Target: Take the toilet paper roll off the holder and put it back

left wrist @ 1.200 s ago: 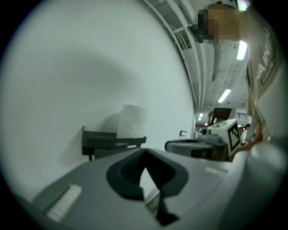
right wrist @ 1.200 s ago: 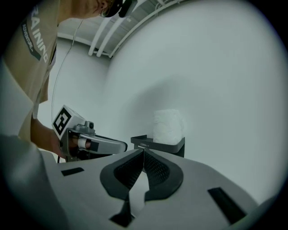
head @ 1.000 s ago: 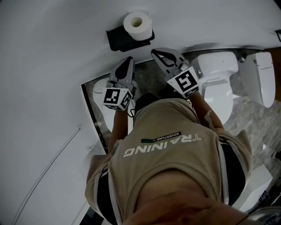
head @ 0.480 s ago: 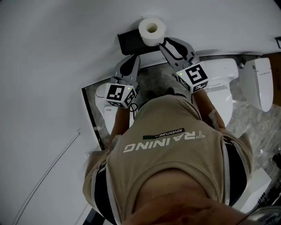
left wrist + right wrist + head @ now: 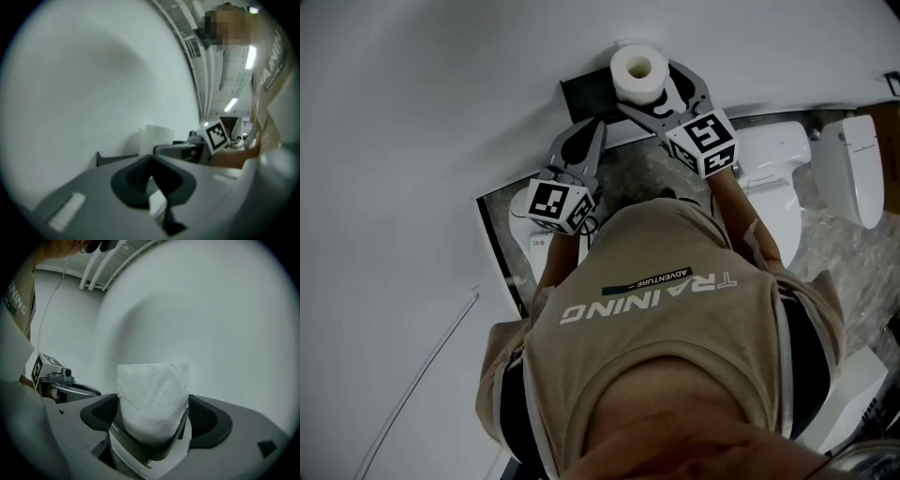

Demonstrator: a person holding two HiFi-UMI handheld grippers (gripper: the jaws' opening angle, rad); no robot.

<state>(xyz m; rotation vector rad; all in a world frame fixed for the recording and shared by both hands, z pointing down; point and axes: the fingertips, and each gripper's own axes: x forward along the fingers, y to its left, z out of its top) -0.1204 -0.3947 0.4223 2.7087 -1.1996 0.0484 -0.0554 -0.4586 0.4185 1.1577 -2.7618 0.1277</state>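
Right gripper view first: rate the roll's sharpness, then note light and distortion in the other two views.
Right gripper view: the toilet paper roll is sharp enough to show its crinkles, with a soft shadow on the wall behind; fisheye darkens the corners. Left gripper view: same bend, near foreground blurred, a mosaic patch at top right. Head view: dim and flat, the roll brightest.

Toilet paper roll [image 5: 637,72]: one
Black holder [image 5: 584,92]: one
Grippers: two — left gripper [image 5: 592,129], and right gripper [image 5: 153,404], its jaws opening with the roll between them
Marker cubes [image 5: 555,205]: two — one per gripper
Toilet [image 5: 769,183]: one
Person [image 5: 666,328]: one
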